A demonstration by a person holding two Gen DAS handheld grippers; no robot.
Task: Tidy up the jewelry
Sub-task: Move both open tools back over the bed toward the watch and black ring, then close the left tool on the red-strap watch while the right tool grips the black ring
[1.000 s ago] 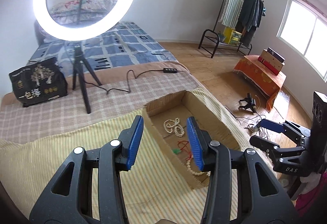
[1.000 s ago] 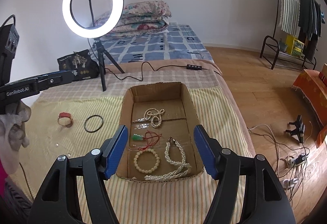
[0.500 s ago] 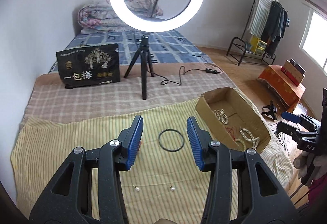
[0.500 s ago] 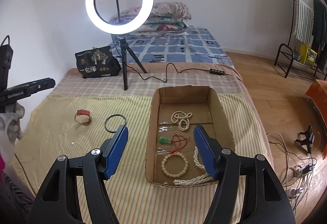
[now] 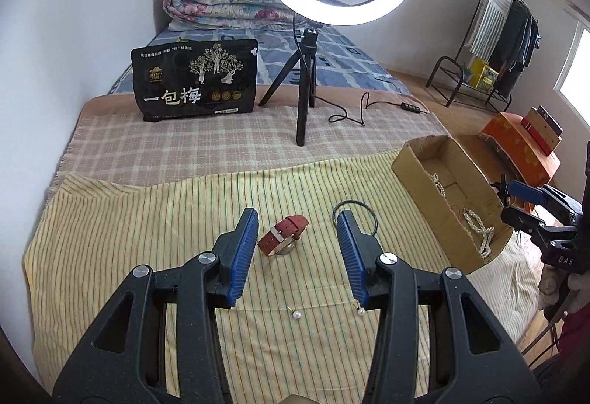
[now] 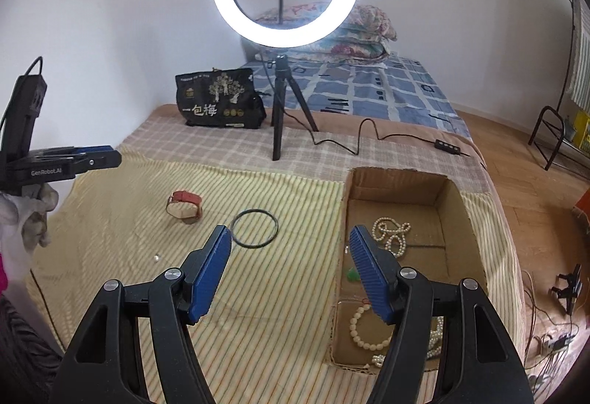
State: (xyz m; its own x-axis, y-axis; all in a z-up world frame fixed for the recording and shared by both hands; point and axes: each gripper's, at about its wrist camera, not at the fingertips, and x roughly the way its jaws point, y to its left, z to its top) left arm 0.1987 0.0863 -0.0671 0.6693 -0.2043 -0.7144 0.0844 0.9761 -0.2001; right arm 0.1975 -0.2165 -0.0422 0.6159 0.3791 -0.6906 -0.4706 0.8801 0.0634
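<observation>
A red-strap watch lies on the striped yellow cloth, in line with the gap of my open, empty left gripper. A dark thin bangle lies just right of it, partly hidden by the right finger. Two pearl earrings lie near the fingers. The cardboard box holds pearl necklaces. In the right wrist view my open, empty right gripper hovers over the cloth near the box's left wall; the bangle, the watch and a bead bracelet show.
A ring light on a tripod stands behind the cloth, its cable trailing right. A black printed bag stands at the back left. The bed's right edge drops to the wooden floor.
My left gripper has swung left from over the box to over the watch and bangle. My right gripper has shifted left, so the box now sits to its right.
</observation>
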